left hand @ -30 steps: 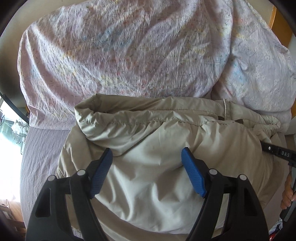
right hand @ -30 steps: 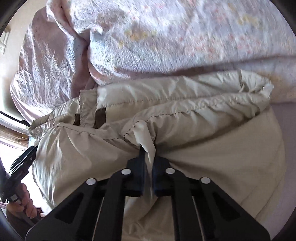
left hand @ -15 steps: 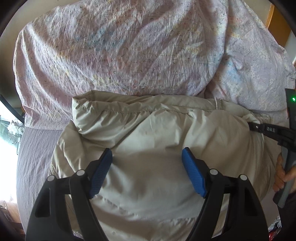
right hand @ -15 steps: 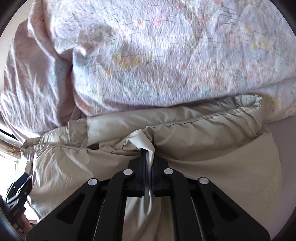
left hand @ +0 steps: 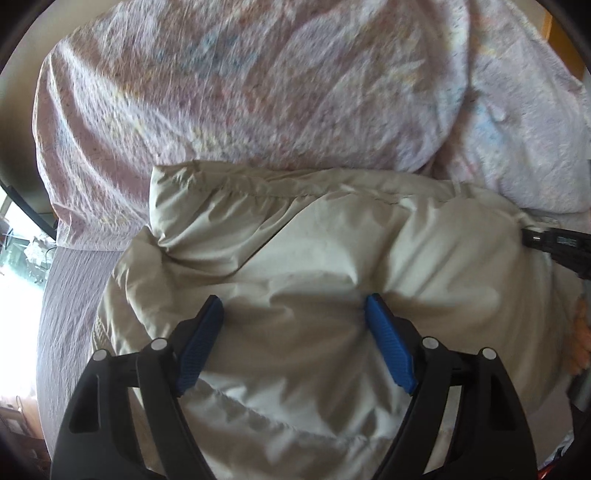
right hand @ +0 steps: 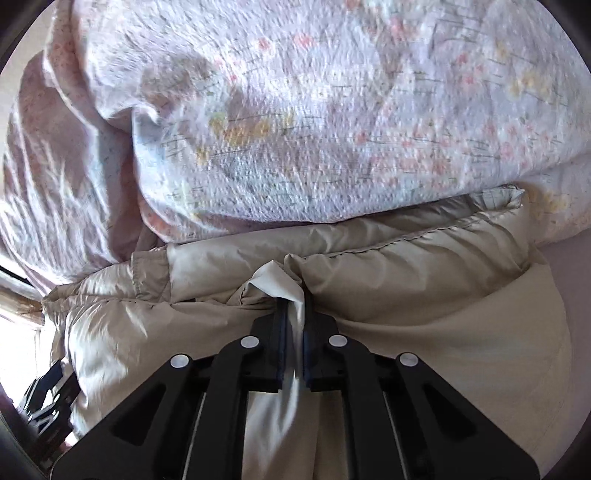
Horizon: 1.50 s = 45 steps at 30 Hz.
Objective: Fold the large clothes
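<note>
A beige padded jacket (left hand: 314, 266) lies bunched on the bed, its far edge against the pillows. My left gripper (left hand: 293, 306) is open, its blue pads (left hand: 389, 354) spread just above the jacket's middle, holding nothing. My right gripper (right hand: 294, 306) is shut on a pinched fold of the jacket (right hand: 424, 295) near its stitched far edge. The right gripper's black tip also shows at the right edge of the left wrist view (left hand: 554, 243). The left gripper's black body shows at the lower left of the right wrist view (right hand: 44, 398).
Two large floral pillows (left hand: 240, 92) (right hand: 332, 110) lie just beyond the jacket. A mauve ribbed bedsheet (left hand: 70, 295) shows to the left. A bright window area (left hand: 18, 258) lies at the far left. A wooden headboard corner (left hand: 554, 22) shows at the top right.
The right gripper has carried its fold of the jacket toward the pillows, so the jacket's far edge now lies against them. The left gripper stays open over the jacket.
</note>
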Available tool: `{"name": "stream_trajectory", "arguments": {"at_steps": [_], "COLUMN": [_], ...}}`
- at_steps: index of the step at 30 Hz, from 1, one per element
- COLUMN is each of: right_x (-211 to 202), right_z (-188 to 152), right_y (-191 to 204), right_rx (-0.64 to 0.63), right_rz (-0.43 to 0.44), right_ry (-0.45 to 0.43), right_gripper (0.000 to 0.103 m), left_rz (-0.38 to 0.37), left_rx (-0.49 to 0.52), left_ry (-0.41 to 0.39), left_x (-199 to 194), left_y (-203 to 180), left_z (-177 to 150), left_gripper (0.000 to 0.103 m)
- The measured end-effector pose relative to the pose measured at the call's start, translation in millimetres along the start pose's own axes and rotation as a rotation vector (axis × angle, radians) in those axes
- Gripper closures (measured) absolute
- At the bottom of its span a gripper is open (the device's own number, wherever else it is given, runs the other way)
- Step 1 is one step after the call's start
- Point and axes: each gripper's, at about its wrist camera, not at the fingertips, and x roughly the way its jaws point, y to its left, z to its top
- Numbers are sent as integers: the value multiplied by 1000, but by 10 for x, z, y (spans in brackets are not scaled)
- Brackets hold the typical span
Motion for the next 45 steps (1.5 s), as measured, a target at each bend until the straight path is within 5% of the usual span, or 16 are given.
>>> {"name": "stream_trajectory", "arguments": {"at_steps": [4,22,30,45], "right_x": [-138,-795,-841,-336], "right_z": [-76,-596,-655,-716], "right_y": [-103,-827,-1094,-978], "right_rx": [-7,143,219,68], "right_rz": [-1,133,70,-155], "right_ry": [-33,-181,-225,-151], "right_gripper": [63,58,58,56], "left_rz": [27,67,82,87], "left_rx": [-24,-60,-66,-64], "left_ry": [18,37,43,29], "left_x": [146,363,466,542], "left_y": [54,240,345,393], "left_z": [-13,50,60,45], "left_gripper": [23,22,21,18]}}
